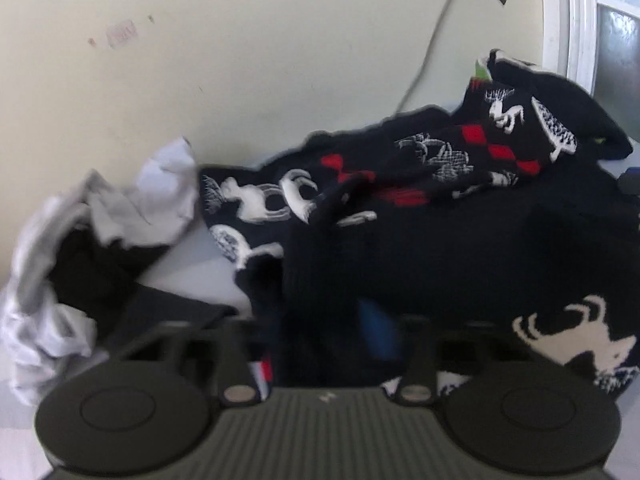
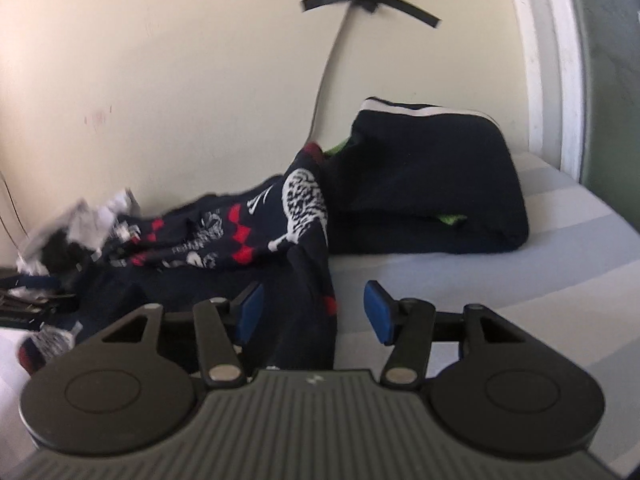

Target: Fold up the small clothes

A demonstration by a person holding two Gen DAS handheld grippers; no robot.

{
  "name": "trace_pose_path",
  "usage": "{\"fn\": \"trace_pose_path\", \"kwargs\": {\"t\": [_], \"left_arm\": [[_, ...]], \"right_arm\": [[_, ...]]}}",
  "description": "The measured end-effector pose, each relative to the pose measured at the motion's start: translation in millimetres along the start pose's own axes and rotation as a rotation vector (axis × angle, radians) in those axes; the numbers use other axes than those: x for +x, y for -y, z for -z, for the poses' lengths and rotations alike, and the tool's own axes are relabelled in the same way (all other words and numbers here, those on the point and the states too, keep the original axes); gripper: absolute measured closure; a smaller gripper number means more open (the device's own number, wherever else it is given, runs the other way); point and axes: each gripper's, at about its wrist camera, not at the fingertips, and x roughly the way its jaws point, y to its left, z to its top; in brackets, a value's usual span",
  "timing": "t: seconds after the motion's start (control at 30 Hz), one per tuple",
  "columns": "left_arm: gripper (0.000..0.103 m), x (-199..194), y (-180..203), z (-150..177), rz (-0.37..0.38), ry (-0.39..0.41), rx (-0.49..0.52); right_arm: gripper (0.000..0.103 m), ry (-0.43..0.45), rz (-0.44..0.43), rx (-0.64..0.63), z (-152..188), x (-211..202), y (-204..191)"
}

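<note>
A: Two grippers, where? Your left gripper [image 1: 326, 332] looks nearly closed, buried in the dark reindeer sweater [image 1: 400, 168] at centre frame; grip unclear. Your right gripper [image 2: 312, 312] gapes, fabric between, unpressed.

B: Soft, limp knit; take a hem. Blur hides its edges.

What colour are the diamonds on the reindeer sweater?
Red, on the dark sweater; clearest in the left wrist view.

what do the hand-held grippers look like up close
Each hand-held gripper, left and right, has a dark grey ribbed body between two round black discs, black linkage arms with silver pivot pins, and blue pads on the fingers. No cables, sleeves or hands show.
</note>
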Motion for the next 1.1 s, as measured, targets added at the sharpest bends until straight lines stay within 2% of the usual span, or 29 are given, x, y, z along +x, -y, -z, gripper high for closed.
{"fn": "trace_pose_path", "kwargs": {"t": [0.03, 0.07, 0.1, 0.13, 0.2, 0.27, 0.3, 0.37, 0.4, 0.43, 0.5, 0.53, 0.57, 0.6, 0.63, 0.7, 0.8, 0.87, 0.9, 0.93, 0.97, 1.0, 1.07, 1.1], "left_arm": [[0.094, -0.3, -0.8, -1.3, 0.040, -0.004, -0.017], [0.094, -2.9, -2.0, -2.5, 0.036, -0.002, -0.036], [0.094, -10.3, -4.2, -2.7, 0.037, 0.022, -0.051], [0.094, -21.8, -8.9, -2.2, 0.054, 0.057, -0.075], [0.094, -54.7, -30.9, 2.6, 0.113, 0.132, -0.184], [0.095, -80.6, -53.3, 7.6, 0.155, 0.199, -0.286], [0.094, -85.4, -61.8, 7.5, 0.145, 0.218, -0.319], [0.094, -73.8, -65.6, 1.5, 0.136, 0.196, -0.324], [0.090, -56.9, -61.1, -2.4, 0.120, 0.152, -0.304], [0.085, -36.0, -54.3, -4.7, 0.086, 0.091, -0.273], [0.084, -4.5, -42.9, -1.6, -0.010, -0.020, -0.222], [0.082, 1.3, -40.0, 2.6, -0.026, -0.034, -0.213], [0.079, -2.9, -40.4, 8.8, -0.016, 0.000, -0.222], [0.065, -7.2, -43.7, 12.4, 0.004, 0.009, -0.235], [0.058, -11.5, -46.3, 15.0, 0.024, 0.015, -0.255], [0.057, -20.7, -50.6, 18.8, 0.054, 0.037, -0.292], [0.058, -30.7, -47.3, 23.2, 0.082, 0.043, -0.294], [0.061, -34.0, -41.8, 28.0, 0.095, 0.041, -0.273], [0.069, -32.7, -38.4, 29.3, 0.097, 0.038, -0.262], [0.085, -35.2, -35.5, 32.4, 0.089, 0.033, -0.242], [0.091, -33.4, -32.3, 34.3, 0.064, 0.026, -0.220], [0.091, -34.4, -31.3, 36.5, 0.046, 0.026, -0.203], [0.092, -37.4, -33.4, 39.2, 0.053, 0.038, -0.206], [0.092, -38.2, -35.3, 39.1, 0.057, 0.041, -0.214]], "right_arm": [[0.052, -0.009, 0.004, -0.040, 0.6, 2.2, -4.9], [0.074, -0.046, 0.011, -0.082, 1.3, 6.8, -11.0], [0.092, -0.084, 0.029, -0.125, 2.5, 13.9, -17.3], [0.090, -0.093, 0.057, -0.164, 4.2, 17.6, -22.8], [0.091, -0.037, 0.096, -0.222, 2.0, 9.7, -29.3], [0.091, 0.058, 0.110, -0.183, -10.3, -9.2, -24.9], [0.091, 0.099, 0.099, -0.139, -16.4, -18.3, -18.9], [0.091, 0.144, 0.119, -0.095, -22.5, -21.0, -12.1], [0.091, 0.130, 0.128, -0.081, -23.3, -12.4, -9.7], [0.091, 0.090, 0.139, -0.063, -22.1, 1.4, -7.7], [0.089, -0.032, 0.180, -0.078, -14.2, 37.4, -7.7], [0.083, -0.035, 0.222, -0.110, -9.0, 44.5, -8.6], [0.062, -0.002, 0.251, -0.120, -7.5, 38.9, -10.5], [0.059, 0.025, 0.259, -0.108, -8.6, 29.9, -11.6], [0.059, 0.060, 0.231, -0.089, -9.6, 17.3, -10.9], [0.060, 0.083, 0.135, -0.049, -13.0, -5.0, -10.1], [0.060, 0.036, -0.052, -0.040, -20.8, -16.1, -21.2], [0.058, -0.032, -0.129, -0.044, -23.2, -5.3, -33.0], [0.058, -0.075, -0.166, -0.034, -21.9, 4.5, -37.2], [0.067, -0.124, -0.200, -0.026, -16.5, 15.4, -42.7], [0.098, -0.182, -0.208, -0.044, -9.7, 27.8, -49.0], [0.097, -0.219, -0.175, -0.092, -1.9, 37.1, -56.9], [0.097, -0.165, -0.140, -0.132, 0.9, 33.7, -64.6], [0.097, -0.103, -0.120, -0.114, -4.8, 25.6, -64.1]]}}
